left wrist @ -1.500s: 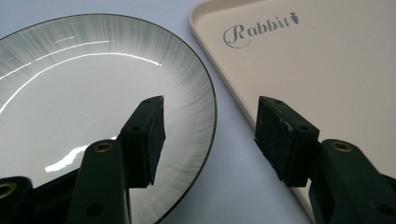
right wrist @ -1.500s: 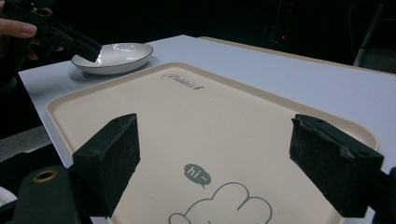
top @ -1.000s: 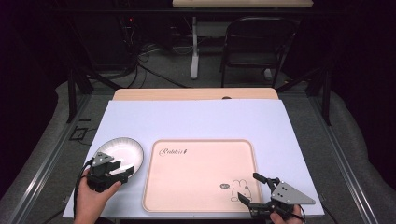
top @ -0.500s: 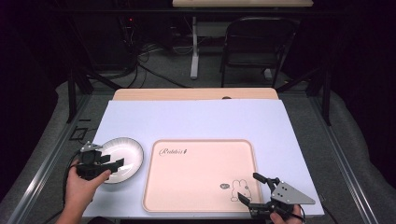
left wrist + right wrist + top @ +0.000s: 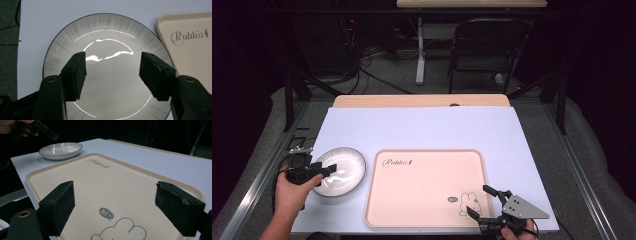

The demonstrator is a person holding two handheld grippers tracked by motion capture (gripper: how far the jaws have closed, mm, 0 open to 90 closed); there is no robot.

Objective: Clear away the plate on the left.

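L gripper (image 5: 324, 171) now farther over plate (image 5: 347, 161)

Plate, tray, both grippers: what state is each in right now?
Plate: upright on the white sheet, empty, left of the tray, not gripped.
Tray: flat on the sheet, empty.
Left gripper: open, above the plate.
Right gripper: open, at the tray's near right corner, holding nothing.

Black tongs (image 5: 112, 75) with brass screws, grey three-cornered plate (image 5: 524, 206)

A dark room holds a black chair (image 5: 487, 50) and floor cables (image 5: 367, 65) behind the table (image 5: 422, 101).
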